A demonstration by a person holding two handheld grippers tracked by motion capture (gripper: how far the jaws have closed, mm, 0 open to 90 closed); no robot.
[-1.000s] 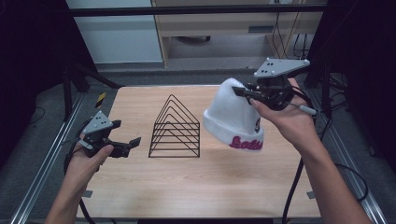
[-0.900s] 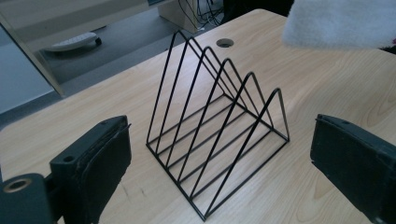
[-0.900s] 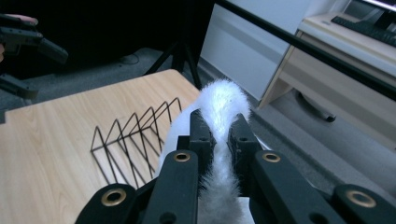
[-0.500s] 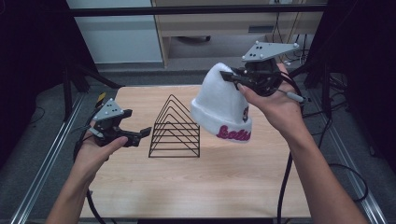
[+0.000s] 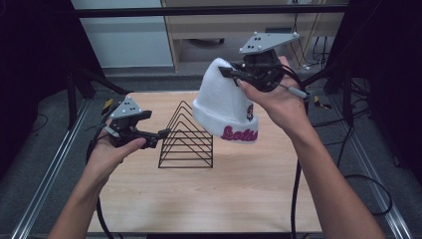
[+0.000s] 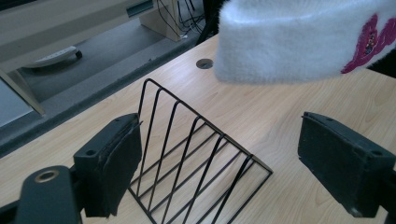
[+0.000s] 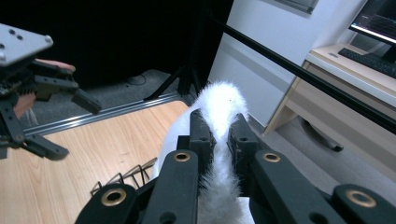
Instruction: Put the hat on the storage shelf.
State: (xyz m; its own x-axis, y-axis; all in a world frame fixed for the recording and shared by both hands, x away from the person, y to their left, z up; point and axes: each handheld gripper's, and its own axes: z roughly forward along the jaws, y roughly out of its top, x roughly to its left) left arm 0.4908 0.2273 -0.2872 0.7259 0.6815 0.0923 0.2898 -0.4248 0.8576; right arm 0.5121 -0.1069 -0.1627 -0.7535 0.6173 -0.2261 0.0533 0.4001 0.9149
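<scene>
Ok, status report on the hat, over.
Right gripper shut on white beanie, airborne. Left gripper open, empty, closing. Wire rack below beanie.

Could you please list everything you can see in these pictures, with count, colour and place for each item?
White fuzzy knit beanie with pink lettering: one, white, held up in the air above the right half of the table, pinched at its crown.
Black wire rack of triangular frames: one, black, standing on the middle of the table, below and left of the beanie.
Light wooden table: one, pale wood, with a round hole in its top near the far edge.
Beige cabinet: one, beige, on the floor beyond the table.
Right gripper: one, black, jaws closed on the beanie's crown.
Left gripper: one, black, jaws apart with nothing between them though just closing a little, beside the rack's left end.
</scene>
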